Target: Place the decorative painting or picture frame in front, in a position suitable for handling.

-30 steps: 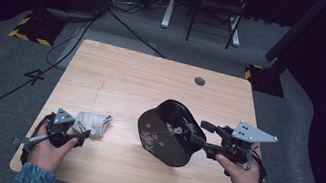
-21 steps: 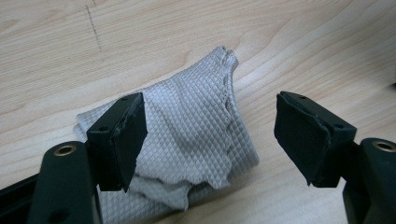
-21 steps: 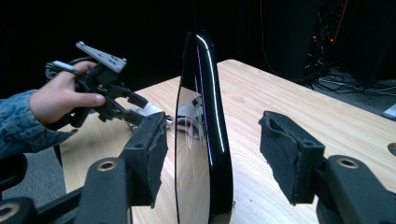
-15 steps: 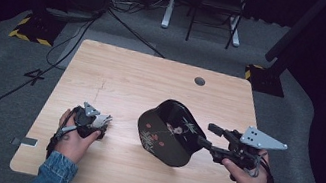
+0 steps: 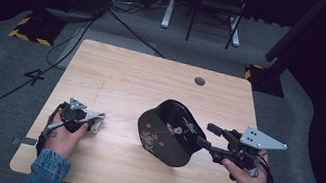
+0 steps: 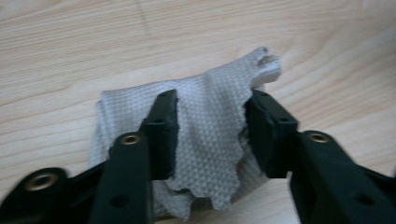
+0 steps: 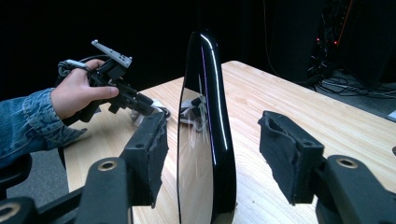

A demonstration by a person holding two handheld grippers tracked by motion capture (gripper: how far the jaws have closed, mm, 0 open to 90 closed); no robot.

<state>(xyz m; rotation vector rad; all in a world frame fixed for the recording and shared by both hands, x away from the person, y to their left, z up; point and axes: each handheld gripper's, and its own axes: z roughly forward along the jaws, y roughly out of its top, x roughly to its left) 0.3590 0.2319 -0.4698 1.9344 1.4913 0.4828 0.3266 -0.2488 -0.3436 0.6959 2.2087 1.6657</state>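
A grey woven cloth lies bunched near the table's front left. My left gripper is down on it. In the left gripper view its jaws have just been closing, and both pads now pinch a raised fold of the cloth between them. A glossy black bowl with a flower pattern inside stands tilted on its edge at the table's middle front. My right gripper straddles its rim. The jaws are open, with a visible gap on the right pad's side.
The wooden table has a round hole near its far edge. Beyond it are chair and stand legs, floor cables and yellow-black taped bases. Grey carpet surrounds the table.
My left hand has slid right onto the cloth, and its jaws have narrowed around a fold, so the cloth is more bunched. The right hand and the bowl have stayed put.
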